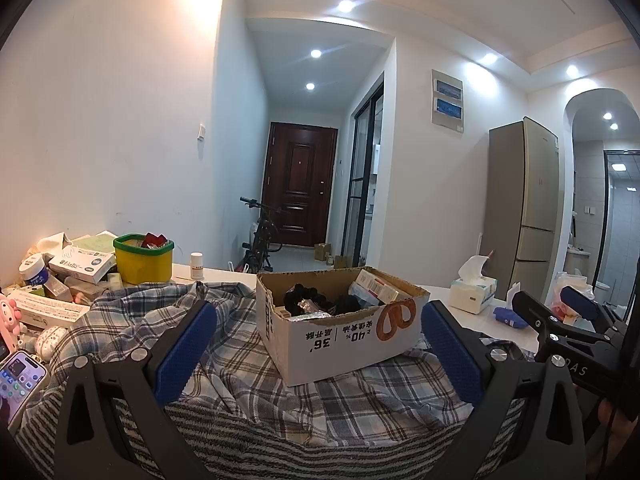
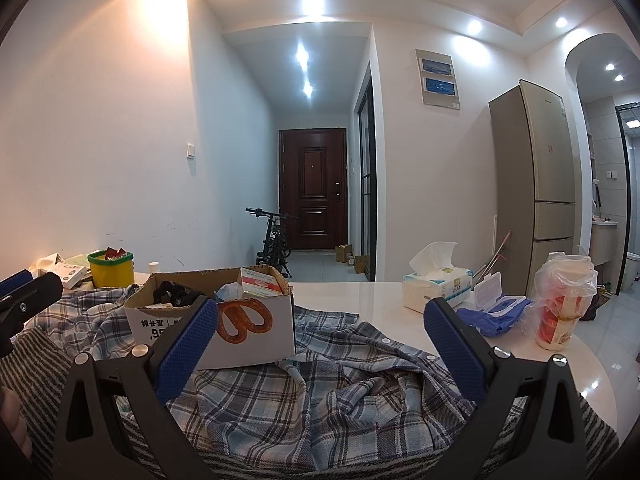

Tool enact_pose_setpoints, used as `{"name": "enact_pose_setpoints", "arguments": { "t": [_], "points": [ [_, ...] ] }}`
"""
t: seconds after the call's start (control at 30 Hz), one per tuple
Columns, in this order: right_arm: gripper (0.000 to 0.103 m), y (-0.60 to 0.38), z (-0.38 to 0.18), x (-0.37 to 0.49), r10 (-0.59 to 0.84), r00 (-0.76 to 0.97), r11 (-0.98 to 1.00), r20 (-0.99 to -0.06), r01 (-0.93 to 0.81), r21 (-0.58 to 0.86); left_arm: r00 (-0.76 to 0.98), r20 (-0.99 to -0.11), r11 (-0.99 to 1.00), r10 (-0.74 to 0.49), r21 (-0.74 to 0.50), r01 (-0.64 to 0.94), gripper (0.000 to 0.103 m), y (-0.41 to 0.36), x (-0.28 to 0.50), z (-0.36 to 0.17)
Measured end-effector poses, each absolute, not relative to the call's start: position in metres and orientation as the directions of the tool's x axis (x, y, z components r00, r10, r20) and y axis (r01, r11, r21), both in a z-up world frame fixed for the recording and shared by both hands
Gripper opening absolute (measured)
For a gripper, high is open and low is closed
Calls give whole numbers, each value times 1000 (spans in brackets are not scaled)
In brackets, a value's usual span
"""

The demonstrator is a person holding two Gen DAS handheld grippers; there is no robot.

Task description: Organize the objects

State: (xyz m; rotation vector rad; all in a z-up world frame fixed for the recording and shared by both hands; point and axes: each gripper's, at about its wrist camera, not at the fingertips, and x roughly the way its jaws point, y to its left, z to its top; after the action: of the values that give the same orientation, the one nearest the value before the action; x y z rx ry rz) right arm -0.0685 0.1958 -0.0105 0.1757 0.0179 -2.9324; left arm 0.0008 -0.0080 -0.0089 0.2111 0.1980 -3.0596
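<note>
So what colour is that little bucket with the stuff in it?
The bucket is yellow with a green rim, clearest in the left wrist view.

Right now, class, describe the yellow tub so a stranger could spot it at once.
Start at the cardboard box sitting on the plaid cloth, then look left towards the pile of packets by the wall. The yellow tub stands at that pile's edge, the only container there with a green rim.

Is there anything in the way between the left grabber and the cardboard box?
No, nothing visible. The left gripper is open and the cardboard box sits straight ahead between its fingers, resting on the plaid shirt. Only that rumpled cloth lies below the path.
</note>
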Motion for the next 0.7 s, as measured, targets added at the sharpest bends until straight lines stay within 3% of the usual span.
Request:
{"name": "enact_pose_setpoints", "arguments": {
  "t": [0.7],
  "points": [
    [103, 196, -10, -67, -201, -972, -979, -119, 203, 1, -988, -140, -990, -60, -119, 77, 103, -7, 1, -8]
  ]
}}
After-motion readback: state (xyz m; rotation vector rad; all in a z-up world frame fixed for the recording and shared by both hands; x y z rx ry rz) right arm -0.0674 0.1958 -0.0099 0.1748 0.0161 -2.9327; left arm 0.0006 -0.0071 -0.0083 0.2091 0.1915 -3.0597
